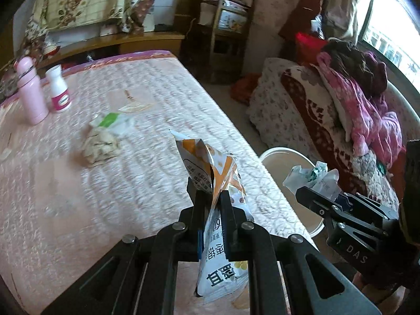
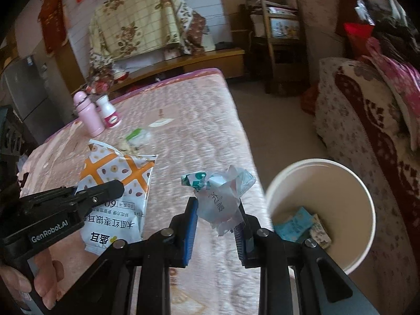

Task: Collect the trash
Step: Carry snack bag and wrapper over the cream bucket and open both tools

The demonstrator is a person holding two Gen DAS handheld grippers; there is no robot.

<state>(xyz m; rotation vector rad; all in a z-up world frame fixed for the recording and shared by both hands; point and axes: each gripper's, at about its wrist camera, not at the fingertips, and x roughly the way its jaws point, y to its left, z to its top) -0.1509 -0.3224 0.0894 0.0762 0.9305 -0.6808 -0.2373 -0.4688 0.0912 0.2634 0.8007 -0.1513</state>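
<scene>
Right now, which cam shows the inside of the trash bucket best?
Right wrist. It looks down into the white bucket, so the wrappers at its bottom show. Left wrist catches only part of the rim; the right tool and its crumpled wrapper cover the rest.

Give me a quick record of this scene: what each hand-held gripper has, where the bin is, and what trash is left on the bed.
left hand-held gripper: shut on snack bag
right hand-held gripper: shut on crumpled wrapper
bin: on the floor beside the bed, already holding some packets
left on bed: crumpled paper, green-white wrapper
not trash: pink flask, white bottle
</scene>
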